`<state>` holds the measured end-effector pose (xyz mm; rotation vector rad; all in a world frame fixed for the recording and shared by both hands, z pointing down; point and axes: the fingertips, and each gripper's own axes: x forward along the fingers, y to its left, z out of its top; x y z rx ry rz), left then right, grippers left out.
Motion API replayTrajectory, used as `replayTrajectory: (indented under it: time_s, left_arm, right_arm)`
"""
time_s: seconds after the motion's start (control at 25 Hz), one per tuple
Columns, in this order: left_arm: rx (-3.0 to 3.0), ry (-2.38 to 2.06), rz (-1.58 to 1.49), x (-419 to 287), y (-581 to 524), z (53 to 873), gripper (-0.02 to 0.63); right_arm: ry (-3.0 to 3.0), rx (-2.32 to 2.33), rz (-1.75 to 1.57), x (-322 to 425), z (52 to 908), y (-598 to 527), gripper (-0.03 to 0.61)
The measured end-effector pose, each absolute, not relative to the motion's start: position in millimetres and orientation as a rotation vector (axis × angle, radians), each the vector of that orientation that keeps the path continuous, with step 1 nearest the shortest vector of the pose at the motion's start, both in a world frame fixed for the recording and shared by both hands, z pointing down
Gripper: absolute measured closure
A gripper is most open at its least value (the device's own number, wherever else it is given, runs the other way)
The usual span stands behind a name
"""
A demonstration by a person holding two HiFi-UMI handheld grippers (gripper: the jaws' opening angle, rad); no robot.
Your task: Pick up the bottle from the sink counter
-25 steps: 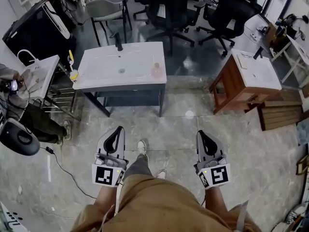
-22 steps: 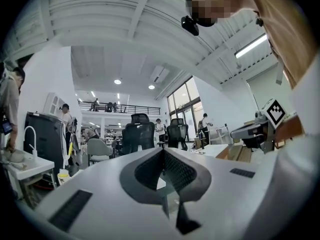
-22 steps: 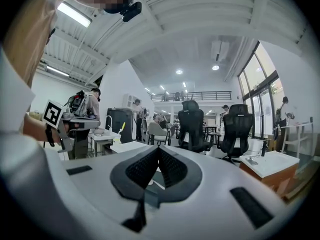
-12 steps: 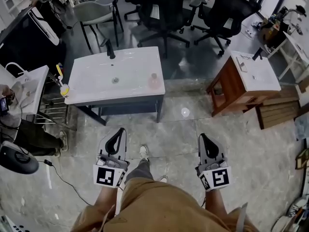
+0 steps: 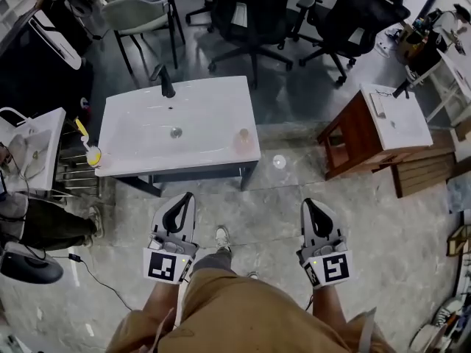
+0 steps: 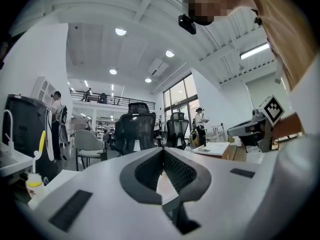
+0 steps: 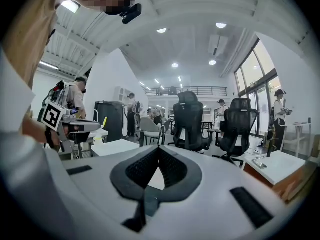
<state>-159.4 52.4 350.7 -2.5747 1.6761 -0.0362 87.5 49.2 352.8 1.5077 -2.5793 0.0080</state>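
A small pinkish bottle (image 5: 244,141) stands near the right front corner of the white sink counter (image 5: 140,149), seen in the head view. A black faucet (image 5: 165,81) rises at the counter's back edge. Both grippers hang low in front of the person, short of the counter. My left gripper (image 5: 180,201) is shut with nothing in it; its tips (image 6: 163,150) meet. My right gripper (image 5: 313,206) is also shut and empty, tips (image 7: 158,149) together. The bottle does not show in either gripper view.
A yellow-topped bottle (image 5: 91,153) sits on a rack left of the counter. A wooden side table (image 5: 375,127) stands at the right, black office chairs (image 5: 254,13) behind the counter. A person (image 5: 29,219) sits at the far left. Stone floor lies between me and the counter.
The counter has come nearer and lower in the head view as the person steps forward. Both grippers stay shut and hold their place by the legs.
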Motion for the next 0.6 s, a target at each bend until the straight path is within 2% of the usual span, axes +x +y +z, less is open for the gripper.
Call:
replayTrajectory:
  time_s: [0.6]
  left_arm:
    - [-2.744,1.540,0.023,-182.1,-36.4,363.3,0.612]
  right_arm:
    - [-2.476,1.568,-0.031,37.6,337.0,-12.6,0.575]
